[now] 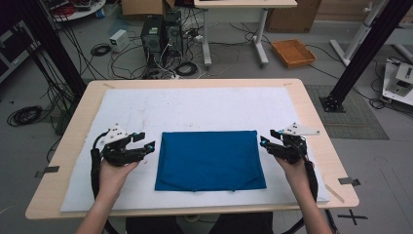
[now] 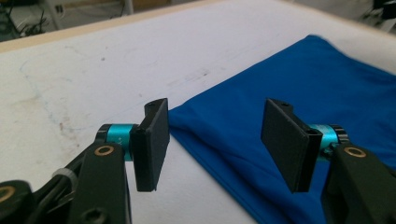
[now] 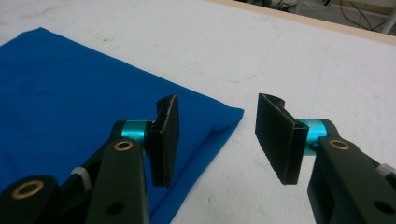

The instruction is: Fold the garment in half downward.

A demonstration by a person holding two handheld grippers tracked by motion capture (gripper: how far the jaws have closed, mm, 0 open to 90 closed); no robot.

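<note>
A folded blue cloth [image 1: 209, 160] lies flat in the middle of the white mat [image 1: 195, 105]. My left gripper [image 1: 150, 145] hovers just off the cloth's left edge, jaws apart with nothing between them. In the left gripper view the gripper [image 2: 217, 142] looks over the cloth's corner [image 2: 280, 93] without touching it. My right gripper [image 1: 264, 142] stands just off the cloth's right edge, also open and empty. In the right gripper view the gripper [image 3: 219, 137] hangs above the cloth's corner [image 3: 70, 98] and the bare mat.
The mat covers a wooden table [image 1: 311, 122] whose edges show all round. Beyond the table are black frame posts [image 1: 48, 44], computer towers [image 1: 160, 34] with loose cables, a desk leg [image 1: 260, 39] and an orange basket [image 1: 293, 52] on the floor.
</note>
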